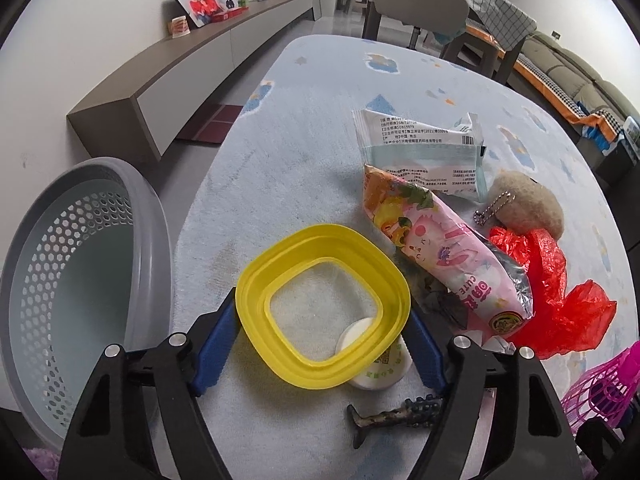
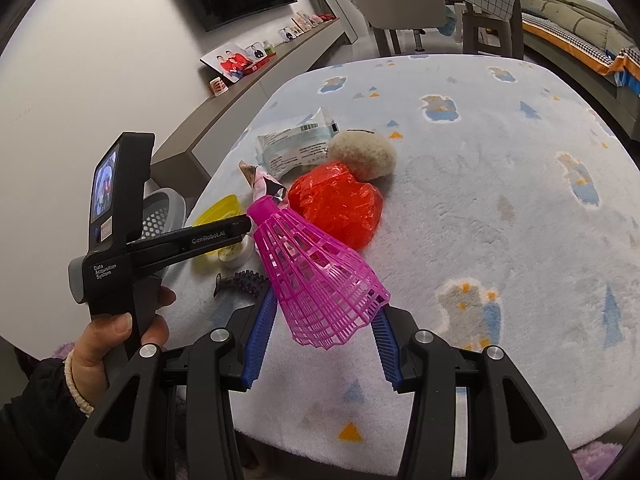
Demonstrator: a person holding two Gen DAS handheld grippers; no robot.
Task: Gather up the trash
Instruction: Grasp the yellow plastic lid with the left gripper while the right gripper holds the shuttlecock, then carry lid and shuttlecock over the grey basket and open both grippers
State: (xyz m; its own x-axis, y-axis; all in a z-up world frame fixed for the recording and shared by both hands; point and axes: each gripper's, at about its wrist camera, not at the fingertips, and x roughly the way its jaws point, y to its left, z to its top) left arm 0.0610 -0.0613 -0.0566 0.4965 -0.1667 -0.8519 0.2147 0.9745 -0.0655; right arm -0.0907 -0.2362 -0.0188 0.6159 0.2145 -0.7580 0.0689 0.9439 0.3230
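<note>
Trash lies clustered near the rug's left edge. Left gripper clamps the yellow ring beside the basket; right gripper clamps the pink shuttlecock.

"GenRobot.AI" on left tool, "CUTE", probably, on pink wrapper

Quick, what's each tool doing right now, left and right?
Left tool: closed on the yellow ring-shaped lid.
Right tool: closed on the pink plastic shuttlecock.
</note>
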